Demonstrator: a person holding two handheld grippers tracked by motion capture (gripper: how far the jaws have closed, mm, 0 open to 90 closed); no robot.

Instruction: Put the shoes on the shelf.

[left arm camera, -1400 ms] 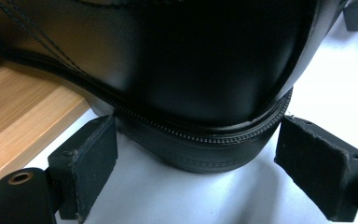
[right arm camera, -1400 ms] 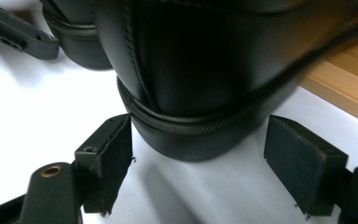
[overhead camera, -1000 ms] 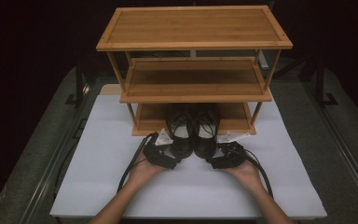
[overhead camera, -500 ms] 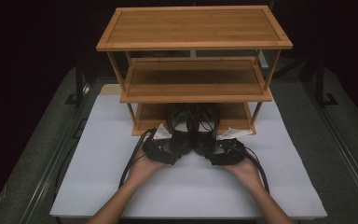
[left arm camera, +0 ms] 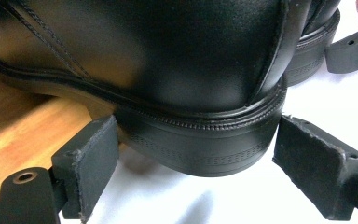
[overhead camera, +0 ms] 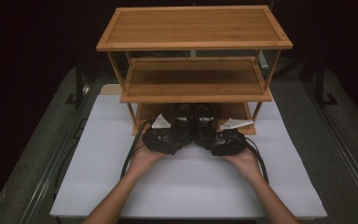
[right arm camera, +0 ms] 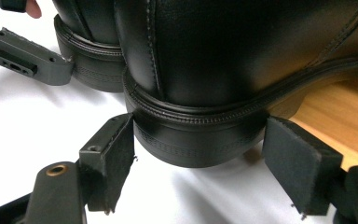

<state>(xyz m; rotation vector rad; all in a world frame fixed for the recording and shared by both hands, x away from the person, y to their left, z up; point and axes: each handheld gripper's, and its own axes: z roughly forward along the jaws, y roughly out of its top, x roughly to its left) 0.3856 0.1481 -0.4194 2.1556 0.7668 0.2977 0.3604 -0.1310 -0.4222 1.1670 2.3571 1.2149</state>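
Two black leather shoes lie side by side, toes in on the bottom shelf (overhead camera: 149, 112) of a bamboo rack (overhead camera: 193, 28), heels toward me. My left gripper (overhead camera: 181, 139) is shut on the heel of the left shoe (overhead camera: 182, 122). My right gripper (overhead camera: 208, 141) is shut on the heel of the right shoe (overhead camera: 206, 122). In the left gripper view the pads (left arm camera: 93, 163) of the left gripper (left arm camera: 196, 168) press both sides of the heel (left arm camera: 200, 149), which hangs just above the white mat. The right gripper (right arm camera: 198, 158) clamps its shoe (right arm camera: 242, 51) the same way.
The three-tier rack stands at the back of a white mat (overhead camera: 191, 186) on a grey table. The middle shelf (overhead camera: 196, 77) hangs low over the shoes. The right gripper's jaw (left arm camera: 354, 46) sits close beside the left shoe, and the left gripper's jaw (right arm camera: 28, 56) beside the right.
Both hands have risen a little with the grippers still closed on the heels, so the heels now stand off the mat.
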